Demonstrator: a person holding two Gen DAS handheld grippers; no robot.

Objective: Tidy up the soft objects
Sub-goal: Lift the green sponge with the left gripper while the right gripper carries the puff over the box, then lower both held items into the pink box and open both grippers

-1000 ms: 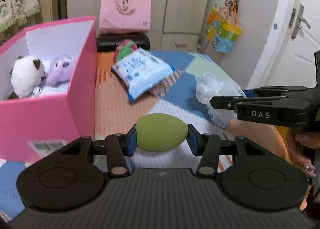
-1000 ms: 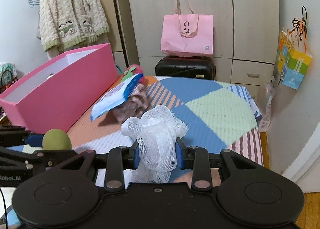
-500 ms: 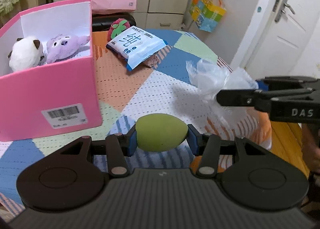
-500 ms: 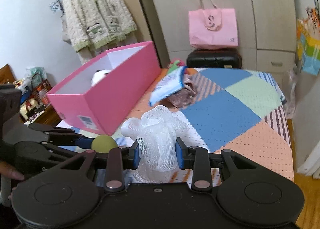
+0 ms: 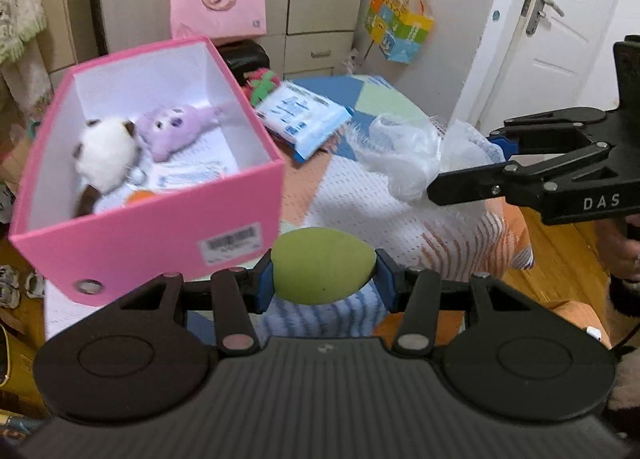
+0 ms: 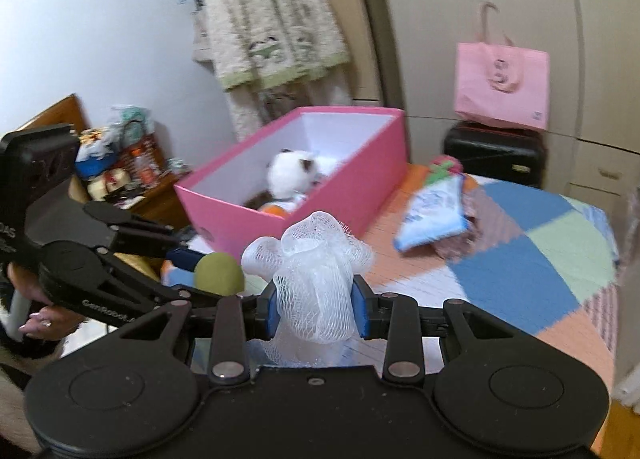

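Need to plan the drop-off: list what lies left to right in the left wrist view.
Pink box holding plush toys → green egg-shaped sponge in the left gripper → white mesh pouf → right gripper.

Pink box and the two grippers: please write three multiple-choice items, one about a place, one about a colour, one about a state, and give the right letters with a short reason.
1. Where is the white plush toy?
A. inside the pink box
B. on the black suitcase
C. between the left gripper's pads

2. What colour is the egg-shaped sponge in the left gripper?
A. purple
B. green
C. orange

3. What is the state of the right gripper?
A. open and empty
B. shut on the white mesh puff
C. shut on the tissue pack

Answers: 1 A, the toy lies on the box floor beside a purple plush; 2 B, the sponge between the blue pads is green; 3 B, both pads press the puff's netting.
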